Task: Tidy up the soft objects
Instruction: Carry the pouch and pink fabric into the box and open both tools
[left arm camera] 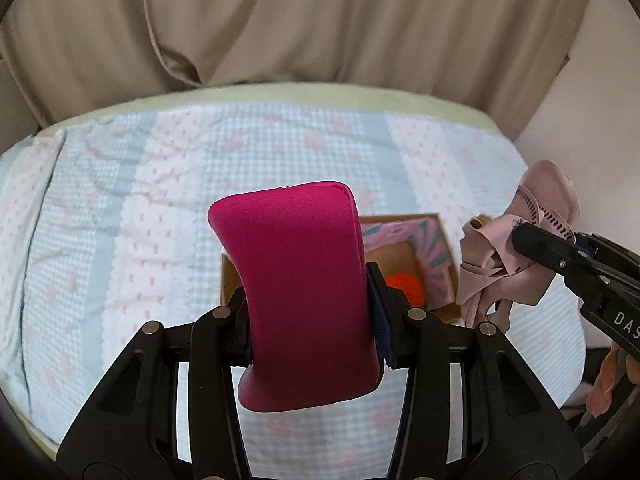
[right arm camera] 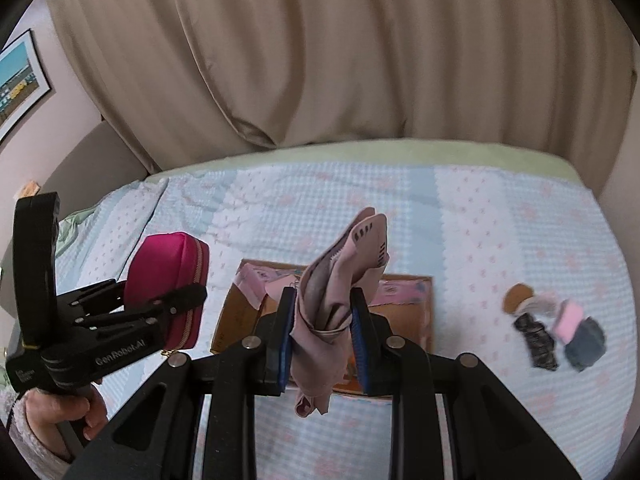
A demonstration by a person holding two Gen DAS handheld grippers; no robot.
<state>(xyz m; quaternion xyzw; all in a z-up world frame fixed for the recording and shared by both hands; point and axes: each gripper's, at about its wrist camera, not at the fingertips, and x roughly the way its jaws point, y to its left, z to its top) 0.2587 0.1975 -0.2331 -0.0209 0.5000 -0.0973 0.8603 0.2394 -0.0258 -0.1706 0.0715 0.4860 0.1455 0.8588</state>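
Left gripper (left arm camera: 308, 312): my jaws are clamped on the pouch (left arm camera: 298, 292), a magenta zip case held upright and clear of the bed (left arm camera: 120, 208).
Right gripper (right arm camera: 320, 340): jaws clamped on the cloth (right arm camera: 336, 300), a pale pink bunched garment; its loose end hangs below the jaws.
Box (right arm camera: 404, 304): open cardboard box lying on the bed, dead ahead at 12 o'clock from the right gripper, at about 1 o'clock behind the pouch from the left. An orange ball (left arm camera: 402, 288) shows inside.
Pile (right arm camera: 556, 328): small soft items at 3 o'clock of the box, well apart from it, too blurred to name.
Step, as I judge it: carrying both pieces over to the box.
How to do it well: I would bring the cloth in first, low over the opening so the tail falls inside the rim, then part the jaws. Pouch next, laid flat beside the ball.
Risk: the tail draping over the box wall.
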